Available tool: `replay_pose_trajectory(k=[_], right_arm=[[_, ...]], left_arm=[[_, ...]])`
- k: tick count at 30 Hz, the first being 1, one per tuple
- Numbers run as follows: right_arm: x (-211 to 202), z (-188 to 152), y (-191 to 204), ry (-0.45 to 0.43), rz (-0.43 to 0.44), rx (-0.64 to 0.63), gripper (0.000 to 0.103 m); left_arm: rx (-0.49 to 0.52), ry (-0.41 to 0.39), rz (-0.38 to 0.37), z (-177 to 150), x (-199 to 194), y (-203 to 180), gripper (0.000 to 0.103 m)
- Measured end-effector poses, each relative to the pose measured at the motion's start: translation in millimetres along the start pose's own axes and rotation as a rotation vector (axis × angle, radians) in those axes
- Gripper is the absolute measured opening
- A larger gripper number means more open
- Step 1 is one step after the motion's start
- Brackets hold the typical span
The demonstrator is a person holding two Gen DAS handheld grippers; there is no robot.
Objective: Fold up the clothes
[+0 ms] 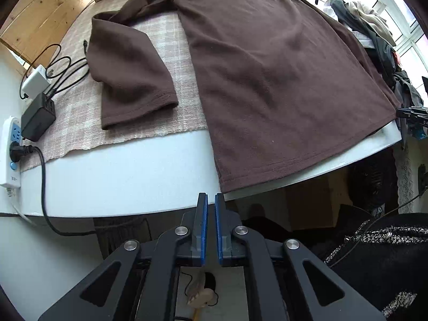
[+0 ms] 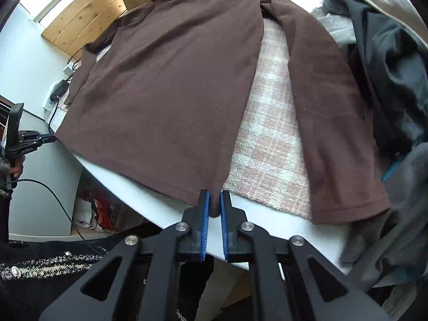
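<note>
Shirt point(image 2: 165, 85) hem pinched by right gripper point(image 2: 213, 200) — left gripper point(image 1: 210, 200) pressed together, empty

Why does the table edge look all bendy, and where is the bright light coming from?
Left wrist view: the fisheye lens bows the white table edge into a curve, and daylight glares through the window at top right. Right wrist view: same bending, black corners, and the brown shirt stays sharp while the clothes pile smears at the rim.
</note>
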State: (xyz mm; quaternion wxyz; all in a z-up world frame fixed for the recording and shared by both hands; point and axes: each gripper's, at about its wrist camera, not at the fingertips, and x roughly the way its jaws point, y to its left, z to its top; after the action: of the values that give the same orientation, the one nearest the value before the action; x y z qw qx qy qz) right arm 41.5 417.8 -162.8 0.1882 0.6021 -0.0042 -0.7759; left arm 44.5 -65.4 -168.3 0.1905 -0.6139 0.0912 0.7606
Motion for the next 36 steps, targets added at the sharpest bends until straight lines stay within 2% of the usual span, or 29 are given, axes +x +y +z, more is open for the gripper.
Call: replay_pose_trajectory(k=[2, 4, 6, 8, 9, 10, 12, 14, 17, 19, 20, 22, 23, 24, 25, 27, 28, 30, 31, 34, 36], right_arm=[[-26.5, 15.1, 2.2, -0.039, 0.000, -0.020, 0.011], [-54.4, 36.0, 1.9, -0.109, 0.019, -0.027, 0.012], [-76.9, 62.4, 1.0, -0.177, 0.022, -0.042, 0.018], [-86.6, 103.1, 6.6, -0.247, -0.009, -0.072, 0.028], [-91.3, 123.5, 9.5, -0.282, -0.024, -0.087, 0.033], [-88.8, 148.6, 7.2, -0.312, -0.032, -0.094, 0.034], [-72.3, 198.0, 0.2, -0.341, -0.072, -0.081, 0.034], [-50.4, 245.6, -6.5, -0.347, -0.116, -0.062, 0.034], [-6.9, 297.0, -21.3, -0.304, -0.184, -0.015, 0.034], [21.3, 318.2, -30.4, -0.260, -0.242, -0.003, 0.034], [32.5, 323.5, -34.3, -0.242, -0.248, -0.002, 0.034], [54.7, 333.7, -41.9, -0.207, -0.258, -0.001, 0.034], [64.6, 336.0, -45.6, -0.181, -0.271, 0.000, 0.034], [74.4, 338.2, -49.3, -0.155, -0.285, 0.001, 0.034], [84.2, 340.4, -53.0, -0.129, -0.298, 0.002, 0.034], [93.2, 343.9, -60.8, -0.096, -0.341, -0.001, 0.034], [91.4, 348.2, -63.2, -0.104, -0.330, -0.003, 0.034], [87.5, 357.0, -67.9, -0.120, -0.306, -0.008, 0.034], [86.3, 364.7, -70.1, -0.134, -0.304, -0.008, 0.034], [96.7, 390.3, -77.9, -0.144, -0.297, -0.013, 0.036], [106.8, 407.0, -83.9, -0.143, -0.293, -0.019, 0.038]], left_arm=[[-0.009, -0.029, 0.018, 10.7, -20.6, 13.8, 0.011], [-0.018, -0.061, 0.037, 23.3, -40.8, 27.9, 0.012], [-0.008, -0.112, 0.075, 69.8, -52.1, 46.6, 0.017], [0.039, -0.153, 0.097, 129.2, -46.7, 55.7, 0.031], [0.063, -0.174, 0.109, 158.9, -44.1, 60.3, 0.035], [0.085, -0.191, 0.121, 188.4, -40.0, 64.6, 0.042], [0.103, -0.177, 0.151, 244.1, -14.1, 70.5, 0.042], [0.109, -0.140, 0.138, 290.4, 16.7, 74.3, 0.042], [0.152, -0.078, 0.129, 335.7, 62.0, 79.9, 0.043], [0.185, -0.045, 0.155, 348.9, 88.6, 83.5, 0.043], [0.195, -0.031, 0.161, 353.9, 99.7, 86.2, 0.033], [0.185, -0.021, 0.190, 359.5, 110.6, 99.4, 0.004], [0.168, -0.024, 0.210, 360.6, 111.7, 108.8, 0.002], [0.151, -0.027, 0.231, 361.6, 112.9, 118.3, 0.003], [0.134, -0.029, 0.244, 362.8, 113.5, 127.2, 0.009], [0.099, -0.020, 0.182, 366.2, 106.4, 137.9, 0.017], [0.086, -0.017, 0.159, 368.1, 102.7, 142.1, 0.020], [0.115, -0.039, 0.176, 375.9, 94.1, 132.6, 0.033], [0.121, -0.054, 0.155, 382.6, 92.6, 124.8, 0.039], [0.144, -0.091, 0.096, 402.7, 94.2, 99.2, 0.049], [0.167, -0.095, 0.065, 415.5, 105.5, 81.1, 0.052]])
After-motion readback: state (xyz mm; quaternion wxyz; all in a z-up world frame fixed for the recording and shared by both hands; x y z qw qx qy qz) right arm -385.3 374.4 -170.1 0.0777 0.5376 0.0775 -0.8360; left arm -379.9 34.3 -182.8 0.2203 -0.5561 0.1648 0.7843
